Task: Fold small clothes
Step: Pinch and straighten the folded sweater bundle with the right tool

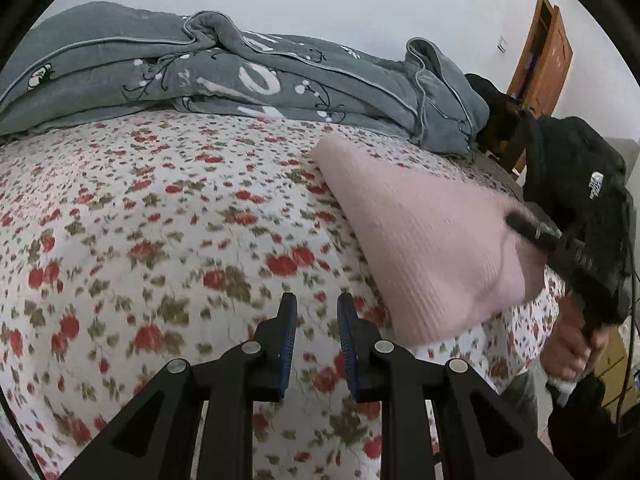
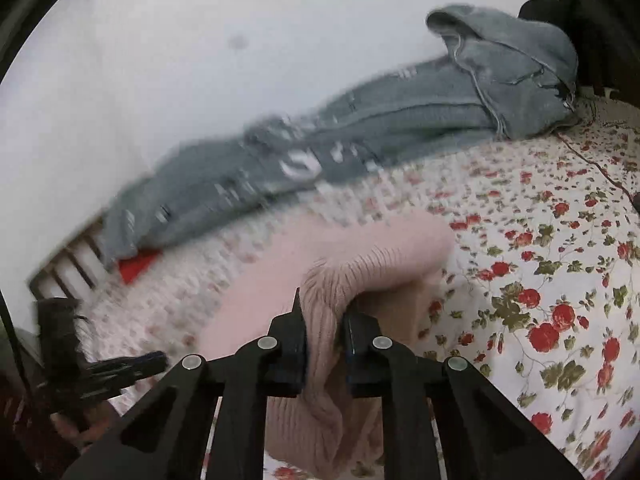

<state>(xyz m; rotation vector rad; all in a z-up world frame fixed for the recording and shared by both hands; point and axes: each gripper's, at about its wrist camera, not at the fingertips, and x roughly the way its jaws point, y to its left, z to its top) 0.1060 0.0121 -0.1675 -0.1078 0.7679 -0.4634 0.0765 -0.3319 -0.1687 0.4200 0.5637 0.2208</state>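
Pinching ribbed pink knit [image 2: 320, 292], right tongs [image 2: 323, 320] over floral quilt [image 2: 540, 280].

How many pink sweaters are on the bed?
1. The pink sweater lies on the flowery sheet, its near end pinched in the right gripper. Others could hide under the grey quilt.

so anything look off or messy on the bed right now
Mostly the grey quilt: it lies bunched and rumpled along the far edge of the floral sheet, not spread out. The pink knit garment is half lifted, one edge pinched in the right gripper, the rest sagging. The left gripper holds nothing.
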